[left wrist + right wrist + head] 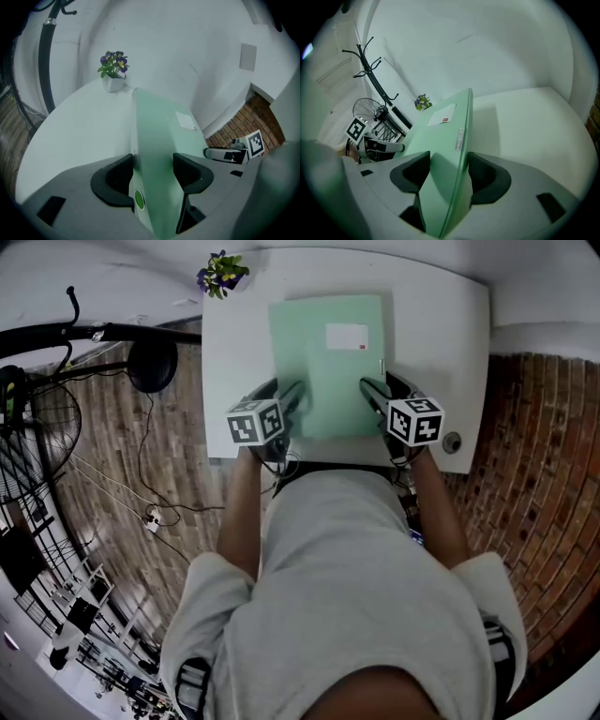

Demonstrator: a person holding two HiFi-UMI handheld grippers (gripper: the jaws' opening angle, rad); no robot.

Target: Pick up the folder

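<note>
Now, green folder (pixel 326 362) held from both sides.
Its near corners are clamped in the left tongs (pixel 289 397) and right tongs (pixel 375 392), by the near edge of the white tabletop (pixel 441 324).

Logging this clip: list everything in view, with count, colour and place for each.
folder: one, pale green, over the table's middle.
table: one, white, before the person.
potted flowers: one, purple, table's far left corner.
coat stand: one, black, left of table.
fan: one, black, floor at left.
left gripper: one, grey, shut on folder's near left edge.
right gripper: one, grey, shut on folder's near right edge.
</note>
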